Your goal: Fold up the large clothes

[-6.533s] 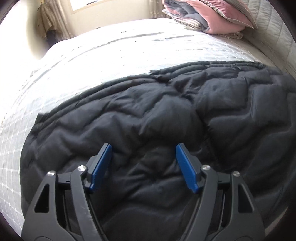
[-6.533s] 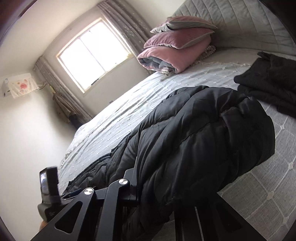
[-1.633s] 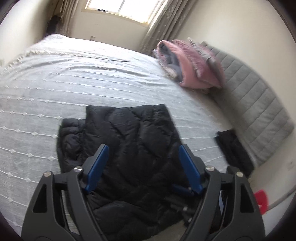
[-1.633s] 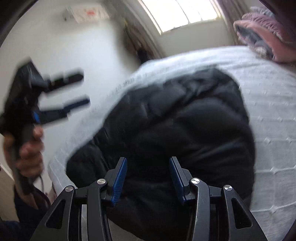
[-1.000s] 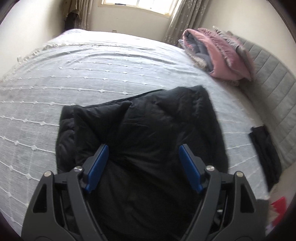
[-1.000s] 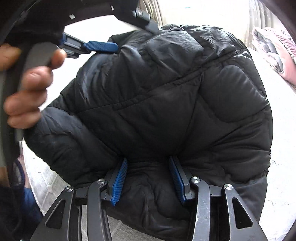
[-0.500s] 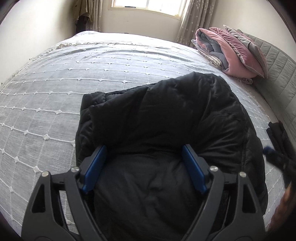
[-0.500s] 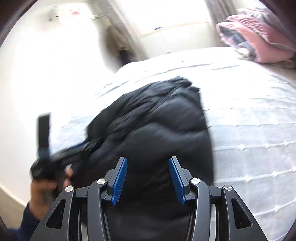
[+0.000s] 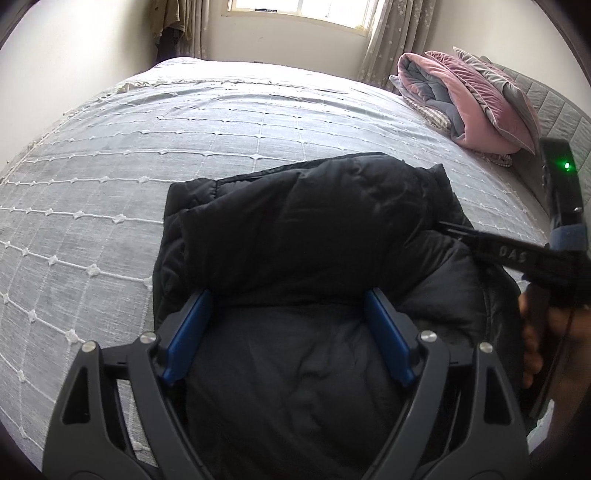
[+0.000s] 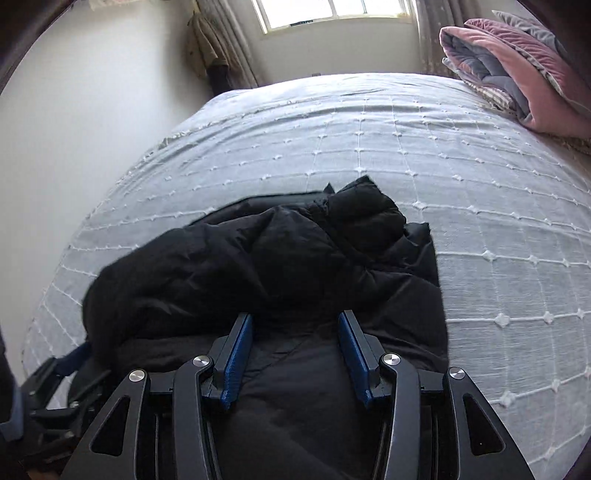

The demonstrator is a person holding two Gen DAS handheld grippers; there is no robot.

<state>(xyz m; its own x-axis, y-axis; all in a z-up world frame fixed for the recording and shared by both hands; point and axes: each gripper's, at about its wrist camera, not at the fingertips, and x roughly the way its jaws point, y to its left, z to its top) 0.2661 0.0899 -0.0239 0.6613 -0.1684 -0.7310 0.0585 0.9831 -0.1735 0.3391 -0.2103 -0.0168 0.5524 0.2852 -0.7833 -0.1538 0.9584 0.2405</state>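
A black puffer jacket [image 9: 303, 229] lies folded on the bed [image 9: 147, 147], its upper layer doubled over toward me. My left gripper [image 9: 286, 295] stands wide open low over the jacket's near part, with padded fabric between the blue pads but not pinched. My right gripper [image 10: 294, 315] is half open over the jacket [image 10: 258, 258] near its right side, and nothing is clamped. In the left wrist view, the right gripper's finger [image 9: 491, 247] reaches in under the edge of the top fold. The left gripper [image 10: 55, 384] shows dimly at the lower left of the right wrist view.
The bed's pale grey stitched bedspread [image 10: 443, 166] stretches far beyond the jacket. A folded pink and grey quilt with pillows [image 9: 472, 99] sits against the padded headboard [image 9: 554, 103]. A window [image 10: 332, 11] and hanging clothes [image 10: 203, 40] are at the far wall. A hand [image 9: 532, 332] holds the right gripper.
The right gripper has swung across to the jacket's right side and now shows at the right of the left wrist view. The left gripper has sunk slightly toward the jacket.
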